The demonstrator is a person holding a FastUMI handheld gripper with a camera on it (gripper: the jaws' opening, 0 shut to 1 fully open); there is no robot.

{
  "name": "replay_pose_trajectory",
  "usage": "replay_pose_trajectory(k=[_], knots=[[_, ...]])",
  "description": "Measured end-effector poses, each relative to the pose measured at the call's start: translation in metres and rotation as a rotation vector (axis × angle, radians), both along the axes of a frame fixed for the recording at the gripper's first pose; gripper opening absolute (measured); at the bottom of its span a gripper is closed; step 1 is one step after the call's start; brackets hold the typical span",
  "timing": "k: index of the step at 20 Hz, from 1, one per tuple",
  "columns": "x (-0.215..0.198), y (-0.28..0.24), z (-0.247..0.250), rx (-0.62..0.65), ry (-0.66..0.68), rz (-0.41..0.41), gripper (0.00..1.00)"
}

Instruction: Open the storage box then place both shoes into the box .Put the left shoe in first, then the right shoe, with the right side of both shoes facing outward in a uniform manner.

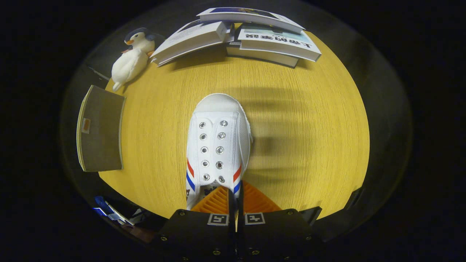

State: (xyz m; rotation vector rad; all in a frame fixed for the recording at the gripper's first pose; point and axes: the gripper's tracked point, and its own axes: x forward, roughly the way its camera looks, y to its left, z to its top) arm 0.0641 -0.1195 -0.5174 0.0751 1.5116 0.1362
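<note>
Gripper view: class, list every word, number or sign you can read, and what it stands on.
Book: printed title, upside down, not legible.
Board: small tag, too blurred.
Shoe: dark print near the tongue, unreadable.
Gripper, shut on the shoe: two square markers, no words.

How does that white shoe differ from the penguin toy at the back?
The shoe is held in the tongs, pinched between both fingers; the penguin toy lies untouched beyond it, beside the books. The shoe looks stiff, with metal eyelets and red and blue stripes; the penguin looks soft, with a dark head and orange beak. The shoe appears far larger, being nearer. Both are mostly white, over the same wooden table.
</note>
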Motion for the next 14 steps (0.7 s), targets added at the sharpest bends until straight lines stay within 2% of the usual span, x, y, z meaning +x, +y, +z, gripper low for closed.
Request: replay_pose_trajectory(k=[5,14], knots=[[0.015,0.029,0.038,0.056,-0.063,0.005,0.02],[0.047,0.108,0.126,0.148,-0.195,0.117,0.02]])
